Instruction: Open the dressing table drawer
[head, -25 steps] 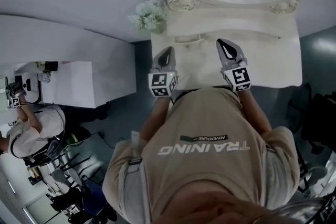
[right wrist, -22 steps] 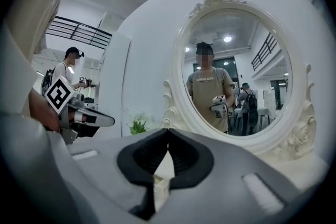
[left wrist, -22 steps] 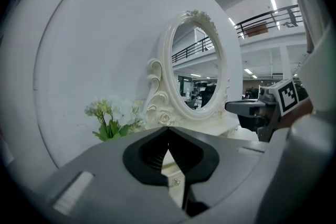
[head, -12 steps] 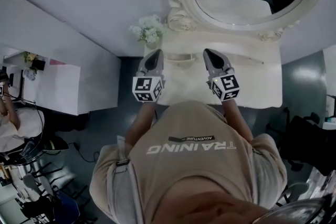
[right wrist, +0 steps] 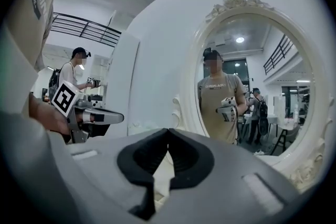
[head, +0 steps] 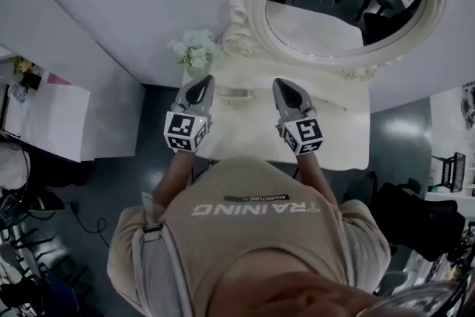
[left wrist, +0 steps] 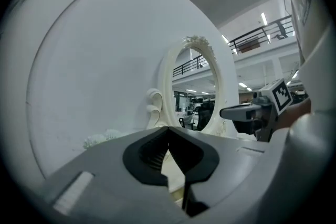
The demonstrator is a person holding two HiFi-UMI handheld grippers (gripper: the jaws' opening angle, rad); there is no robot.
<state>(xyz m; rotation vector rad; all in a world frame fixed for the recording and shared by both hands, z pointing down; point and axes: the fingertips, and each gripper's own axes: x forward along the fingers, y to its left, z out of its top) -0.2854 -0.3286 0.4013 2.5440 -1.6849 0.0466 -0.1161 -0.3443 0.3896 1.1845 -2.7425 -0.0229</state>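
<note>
A person in a beige shirt (head: 252, 234) stands at the front edge of a white dressing table (head: 338, 141) and holds both grippers out over it, side by side and apart, tips towards the wall. The left gripper (head: 202, 83) lies over the tabletop's left edge, its marker cube at the front left corner. Its jaws are clenched with the pads meeting at the tip and nothing between them, as its own view (left wrist: 168, 131) shows. The right gripper (head: 286, 87) lies over the middle of the tabletop. It too is clenched and empty, the pads touching at the tip in its own view (right wrist: 168, 131). Both grippers are clear of the tabletop, and each shows in the other's view, level with it. An oval mirror (head: 341, 4) in a carved white frame stands along the back edge, with a bunch of pale flowers (head: 191, 52) at the back left corner, just beyond the left gripper's tip. A curved handle (head: 236, 93) shows at the back of the tabletop between the two tips. It looks like a drawer pull, but the drawer front itself cannot be made out. Neither gripper touches it.
</note>
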